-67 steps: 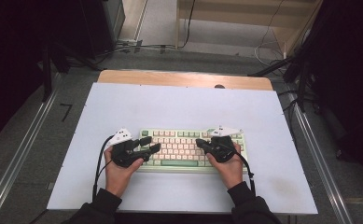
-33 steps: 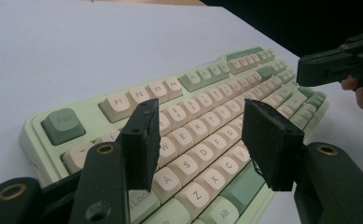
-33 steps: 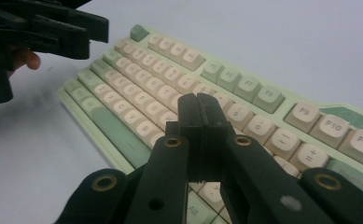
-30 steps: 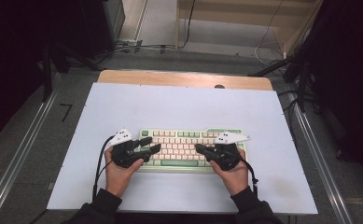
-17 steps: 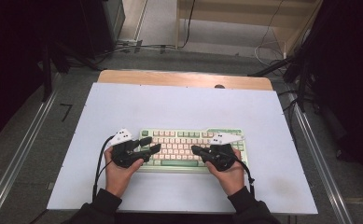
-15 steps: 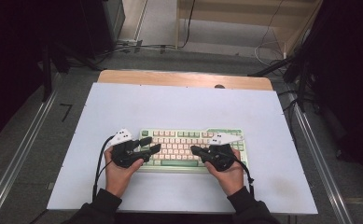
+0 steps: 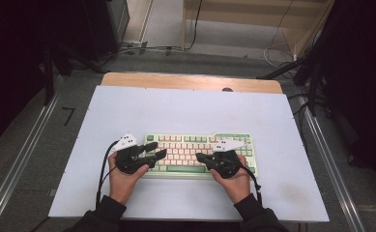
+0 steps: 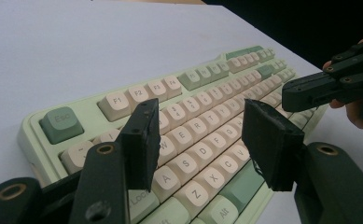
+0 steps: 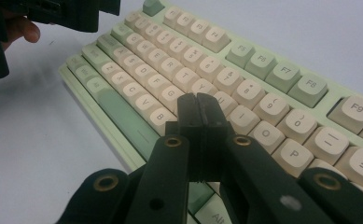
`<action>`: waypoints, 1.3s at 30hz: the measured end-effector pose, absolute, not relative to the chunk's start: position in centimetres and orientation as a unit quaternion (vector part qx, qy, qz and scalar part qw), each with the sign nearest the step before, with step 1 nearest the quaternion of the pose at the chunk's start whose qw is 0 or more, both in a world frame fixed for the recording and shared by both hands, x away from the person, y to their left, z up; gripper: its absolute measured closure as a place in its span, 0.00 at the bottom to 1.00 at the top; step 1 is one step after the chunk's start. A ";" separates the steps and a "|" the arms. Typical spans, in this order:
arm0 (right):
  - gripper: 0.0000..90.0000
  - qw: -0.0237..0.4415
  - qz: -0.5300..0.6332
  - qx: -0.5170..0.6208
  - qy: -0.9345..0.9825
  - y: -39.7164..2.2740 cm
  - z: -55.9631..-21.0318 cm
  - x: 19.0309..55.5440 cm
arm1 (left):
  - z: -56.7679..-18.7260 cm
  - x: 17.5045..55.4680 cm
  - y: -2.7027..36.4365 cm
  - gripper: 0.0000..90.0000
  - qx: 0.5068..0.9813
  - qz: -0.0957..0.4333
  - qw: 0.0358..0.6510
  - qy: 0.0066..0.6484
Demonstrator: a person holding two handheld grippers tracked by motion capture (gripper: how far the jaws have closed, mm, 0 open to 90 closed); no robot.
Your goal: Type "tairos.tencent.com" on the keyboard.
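Note:
A pale green keyboard [image 7: 234,140] with cream keys lies on the white table top, near the front edge. My left gripper [image 7: 157,149] is over the keyboard's left end, jaws open, nothing between them. In the left gripper view, my left gripper [image 8: 200,112] frames the S and D keys of the keyboard [image 8: 58,123]. My right gripper [image 7: 200,157] is shut, its tips together over the middle letter rows. In the right gripper view, my right gripper [image 9: 198,100] covers keys of the keyboard [image 9: 282,81] beside B and U. I cannot tell if it touches them.
The white table top [image 7: 185,111] has a wooden strip [image 7: 190,82] along its far edge. Metal rails [image 7: 330,159] run down both sides. Cables lie on the floor beyond. The person's hands [image 7: 120,181] rest on the table in front of the keyboard.
My right gripper has shifted slightly to the left along the keyboard, still shut. My left gripper has stayed where it was, open.

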State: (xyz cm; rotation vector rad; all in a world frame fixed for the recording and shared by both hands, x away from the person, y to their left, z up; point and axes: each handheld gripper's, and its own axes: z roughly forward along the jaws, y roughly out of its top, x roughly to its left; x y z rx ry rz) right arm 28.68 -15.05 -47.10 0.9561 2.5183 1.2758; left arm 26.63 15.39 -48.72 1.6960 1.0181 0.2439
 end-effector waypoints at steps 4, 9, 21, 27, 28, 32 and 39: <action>0.98 0.080 0.425 0.319 0.843 -14.9 -47.2 28.7 | -48.7 26.6 15.4 0.53 0.715 0.102 0.543 0.429; 0.98 0.081 0.420 0.319 0.846 -14.8 -47.4 28.7 | -48.7 26.6 15.4 0.53 0.715 0.102 0.543 0.429; 0.98 0.081 0.411 0.320 0.850 -14.6 -47.8 28.8 | -48.7 26.6 15.4 0.53 0.716 0.102 0.543 0.428; 0.98 0.082 0.406 0.321 0.852 -14.5 -48.0 28.8 | -48.7 26.6 15.3 0.53 0.716 0.101 0.542 0.427; 0.98 0.082 0.406 0.321 0.852 -14.5 -48.1 28.8 | -48.7 26.6 15.3 0.53 0.716 0.101 0.542 0.427; 0.98 0.082 0.402 0.321 0.854 -14.4 -48.2 28.9 | -48.7 26.6 15.4 0.53 0.716 0.102 0.542 0.428; 0.98 0.084 0.386 0.321 0.861 -14.1 -49.0 29.1 | -48.8 26.6 15.3 0.53 0.716 0.102 0.542 0.428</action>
